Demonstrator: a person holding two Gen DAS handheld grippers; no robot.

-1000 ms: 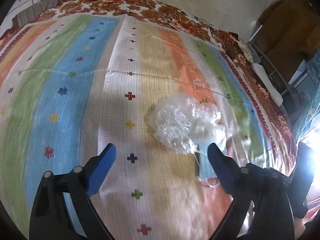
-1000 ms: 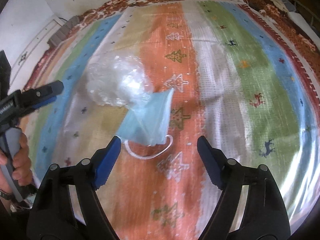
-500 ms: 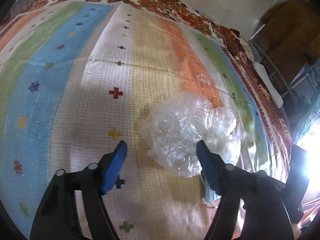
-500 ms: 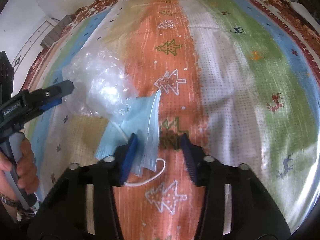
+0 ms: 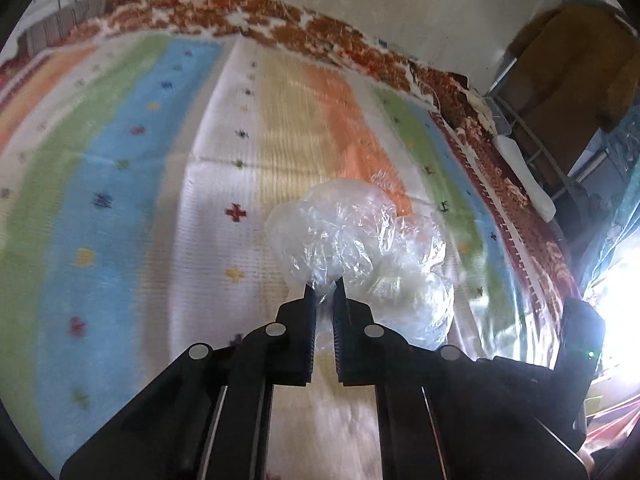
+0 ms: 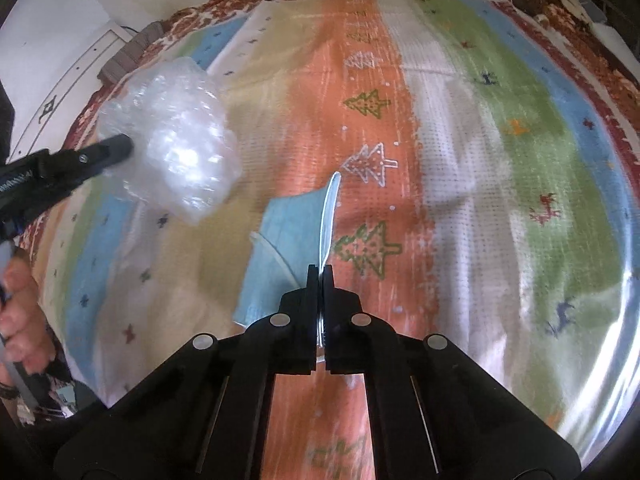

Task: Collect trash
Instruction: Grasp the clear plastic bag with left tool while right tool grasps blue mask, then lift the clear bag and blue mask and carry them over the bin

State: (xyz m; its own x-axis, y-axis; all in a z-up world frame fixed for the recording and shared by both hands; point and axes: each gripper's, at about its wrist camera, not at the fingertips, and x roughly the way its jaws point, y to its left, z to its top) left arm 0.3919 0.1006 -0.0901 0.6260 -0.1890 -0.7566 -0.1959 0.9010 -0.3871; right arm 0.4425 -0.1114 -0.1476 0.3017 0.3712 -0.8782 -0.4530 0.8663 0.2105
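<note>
A crumpled clear plastic bag (image 5: 352,232) hangs in front of my left gripper (image 5: 323,290), whose jaws are closing and pinch the bag's near edge between the pads. In the right wrist view the same plastic bag (image 6: 176,148) sits at the tip of the left gripper (image 6: 120,148), a little above the bedspread. A light blue face mask (image 6: 288,248) with white ear loops lies on the orange stripe. My right gripper (image 6: 319,270) is closing its jaws on the mask's raised right edge, pads tight together on it.
A striped bedspread (image 6: 480,160) with small tree and animal figures covers the whole bed. The pale wall (image 5: 400,8) runs along the far side. A metal rack with brown cloth (image 5: 560,80) stands at the right. A person's hand (image 6: 20,320) holds the left gripper's handle.
Both grippers went from wide open to closed. The left one moved in and pinched the plastic bag, lifting it slightly. The right one closed on the mask's edge.
</note>
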